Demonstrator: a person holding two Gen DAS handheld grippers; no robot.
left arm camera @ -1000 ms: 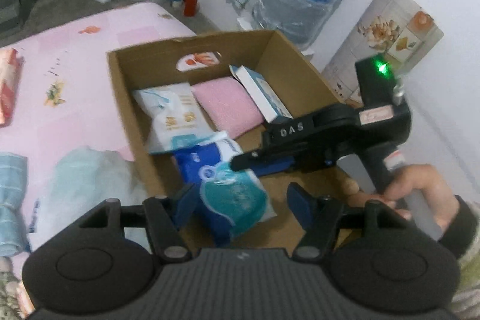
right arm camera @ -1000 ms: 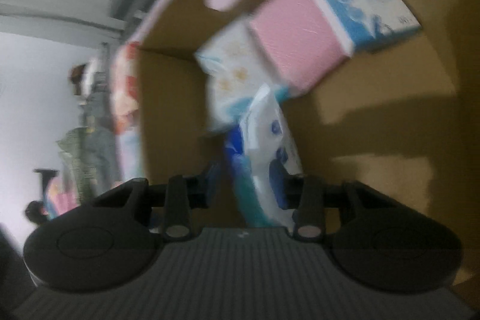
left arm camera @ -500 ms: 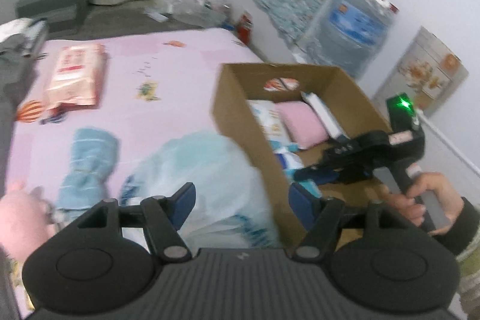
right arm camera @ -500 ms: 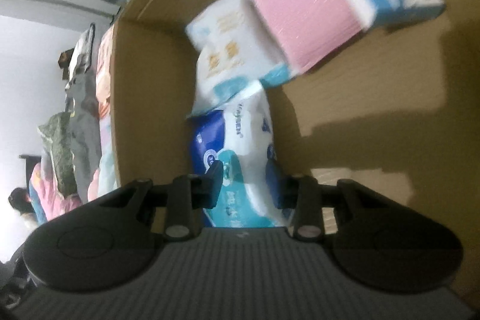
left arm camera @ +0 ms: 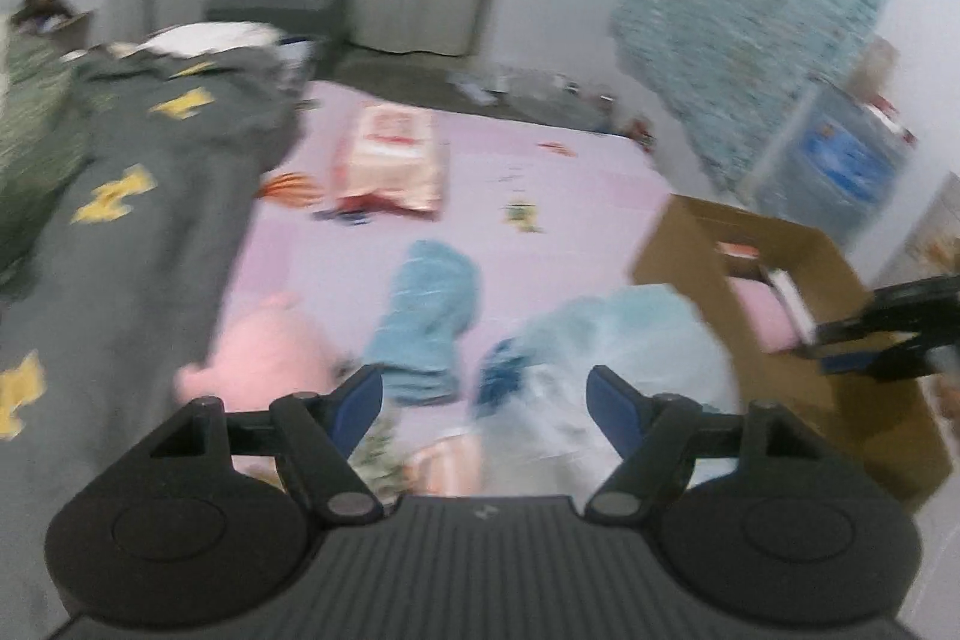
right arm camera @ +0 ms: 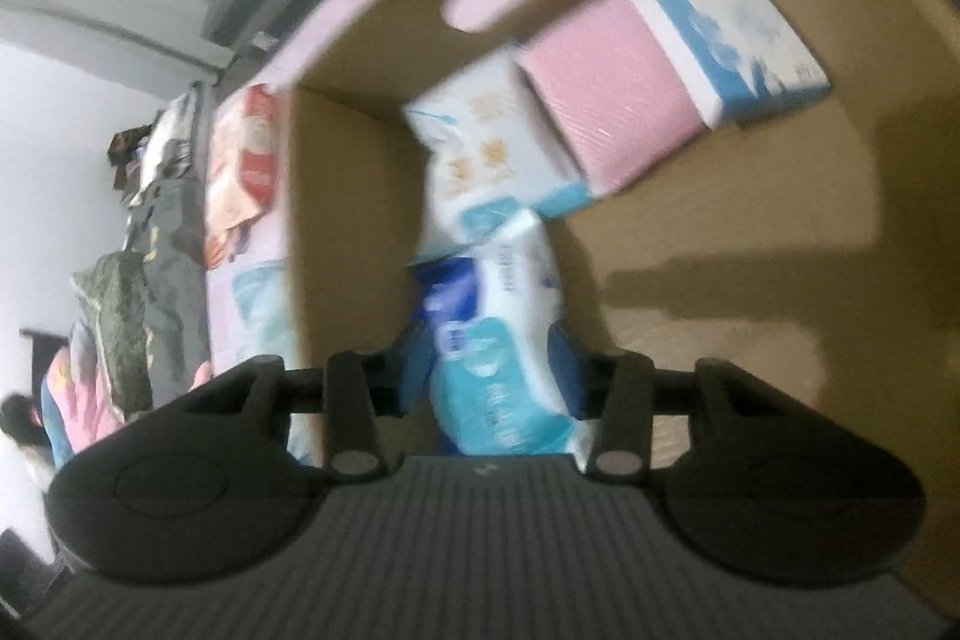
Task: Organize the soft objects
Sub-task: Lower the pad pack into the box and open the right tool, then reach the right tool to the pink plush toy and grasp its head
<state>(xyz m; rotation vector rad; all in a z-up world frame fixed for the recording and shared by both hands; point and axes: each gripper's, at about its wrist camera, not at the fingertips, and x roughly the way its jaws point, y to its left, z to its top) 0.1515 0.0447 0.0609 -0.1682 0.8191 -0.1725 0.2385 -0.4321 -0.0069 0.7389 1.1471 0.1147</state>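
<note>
Blue-and-teal pack clamped between the pads of the right gripper, low inside the cardboard box, close against the wall on that gripper's left. Ahead of it, lying flat on the box floor: white pack, pink pack, blue-and-white pack. Hardly moved over the last second, only settled lower and nearer the white pack; judged close to being set down.

Swung the left gripper away from the box and out over the pink bedsheet, jaws wide apart and holding nothing. Brought into view just ahead of its fingers: rolled blue towel, with a pink plush to the left and a clear bag of pale blue stuff to the right. Farther ahead, well apart, an orange-and-pink pack. Heavily blurred, so finer detail not told.

Judged from that swing: one pack nearly stowed, and already lining up on the next soft thing, probably the towel or the bag. Several items not yet boxed.
</note>
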